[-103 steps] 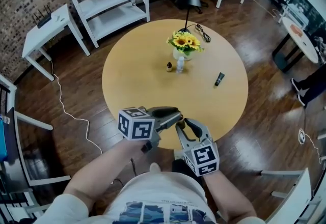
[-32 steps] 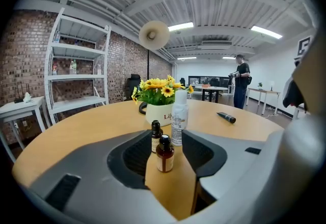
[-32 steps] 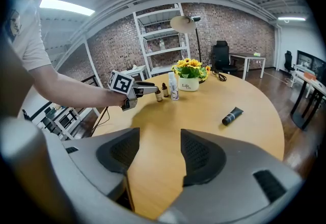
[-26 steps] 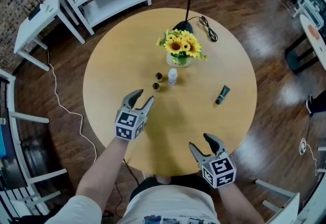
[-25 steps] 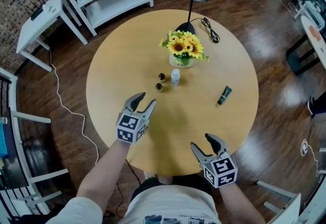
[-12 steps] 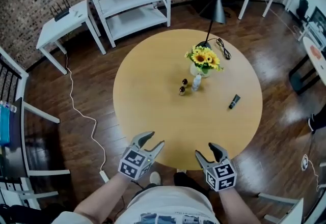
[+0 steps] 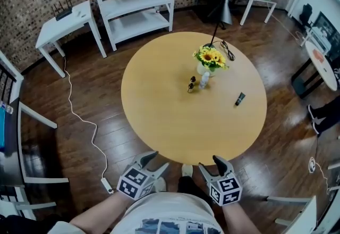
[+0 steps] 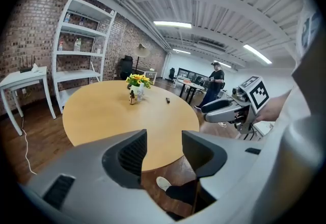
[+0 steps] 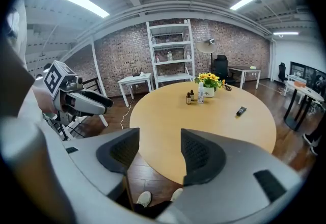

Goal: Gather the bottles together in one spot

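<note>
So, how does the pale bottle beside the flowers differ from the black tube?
The pale bottle stands upright; the black tube lies flat. The pale bottle is beside the sunflowers and two small dark bottles; the black tube lies alone, nearer the right edge in the head view. Both rest on the round table.

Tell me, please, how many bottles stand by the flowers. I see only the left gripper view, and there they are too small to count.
Observer: Three in the head view: two small dark bottles and one pale bottle, close together in front of the sunflowers.
Operator: Does the right gripper hold anything?
Observer: No. In its own view the right gripper has its jaws apart, with nothing between them.
Operator: What is the dark thing to the right of the flowers?
Observer: A black tube. It lies flat and alone, apart from the bottles.
</note>
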Demonstrator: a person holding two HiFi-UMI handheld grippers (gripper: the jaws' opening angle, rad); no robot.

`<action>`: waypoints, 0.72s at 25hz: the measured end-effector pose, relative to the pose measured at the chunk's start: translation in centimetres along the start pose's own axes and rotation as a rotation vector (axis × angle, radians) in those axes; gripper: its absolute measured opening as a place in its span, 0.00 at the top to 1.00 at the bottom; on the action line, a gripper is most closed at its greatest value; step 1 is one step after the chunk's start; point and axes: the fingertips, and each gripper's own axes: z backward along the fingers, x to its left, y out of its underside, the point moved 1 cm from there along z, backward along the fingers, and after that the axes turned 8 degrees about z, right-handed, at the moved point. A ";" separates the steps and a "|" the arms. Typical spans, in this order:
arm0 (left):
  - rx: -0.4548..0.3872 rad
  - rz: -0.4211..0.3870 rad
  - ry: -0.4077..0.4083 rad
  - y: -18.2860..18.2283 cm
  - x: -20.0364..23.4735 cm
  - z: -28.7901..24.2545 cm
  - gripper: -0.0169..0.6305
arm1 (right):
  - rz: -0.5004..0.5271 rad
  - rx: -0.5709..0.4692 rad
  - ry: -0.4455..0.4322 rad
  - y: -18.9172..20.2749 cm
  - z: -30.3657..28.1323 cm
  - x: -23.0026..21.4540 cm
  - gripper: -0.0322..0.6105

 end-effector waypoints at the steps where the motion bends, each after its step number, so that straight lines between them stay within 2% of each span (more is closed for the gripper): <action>1: 0.003 0.004 0.000 0.3 0.0 0.5 0.68 | -0.004 0.005 0.001 0.3 0.3 0.7 0.52; 10: 0.039 0.029 0.008 1.7 -0.1 1.3 0.68 | -0.003 0.014 0.019 0.5 1.0 2.4 0.52; 14: 0.054 0.030 0.011 1.8 -0.4 0.6 0.68 | -0.006 0.012 0.019 0.7 1.3 2.0 0.52; 18: 0.034 0.046 0.047 0.6 -0.7 -0.6 0.67 | -0.012 0.007 0.023 0.5 1.3 0.4 0.52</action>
